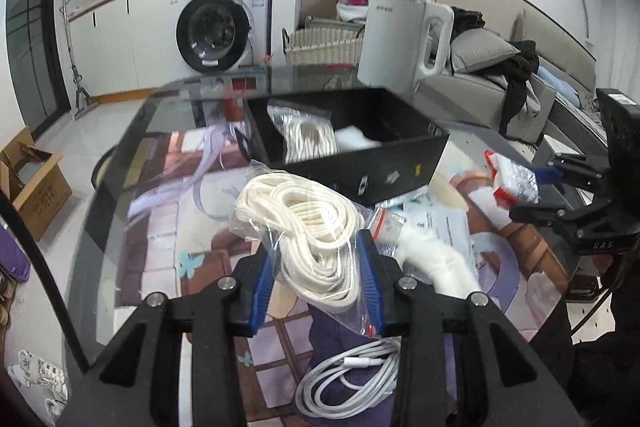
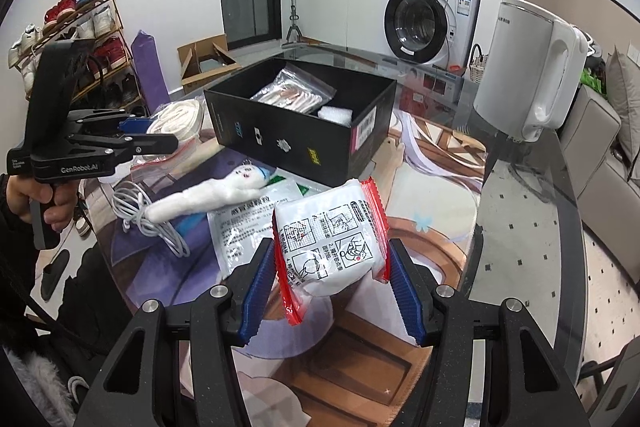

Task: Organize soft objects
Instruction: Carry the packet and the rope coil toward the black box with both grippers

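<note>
My left gripper (image 1: 316, 263) is shut on a clear bag of cream rope (image 1: 304, 223), held above the table in front of the black box (image 1: 384, 163). My right gripper (image 2: 332, 267) is shut on a white packet with red edges (image 2: 332, 239), held above the table near the box (image 2: 296, 143). The box holds a bagged rope (image 2: 290, 91) and a white foam piece (image 2: 335, 114). A white plush toy (image 2: 208, 195) lies on the table. In the right wrist view the left gripper (image 2: 160, 141) shows at the left with the rope bag (image 2: 176, 121).
A white charging cable (image 1: 348, 383) lies under the left gripper. Flat sachets (image 2: 244, 227) lie beside the plush. A white kettle (image 1: 404, 39) stands behind the box. The glass table's edge (image 1: 116, 155) curves at left. A washing machine and a sofa stand beyond.
</note>
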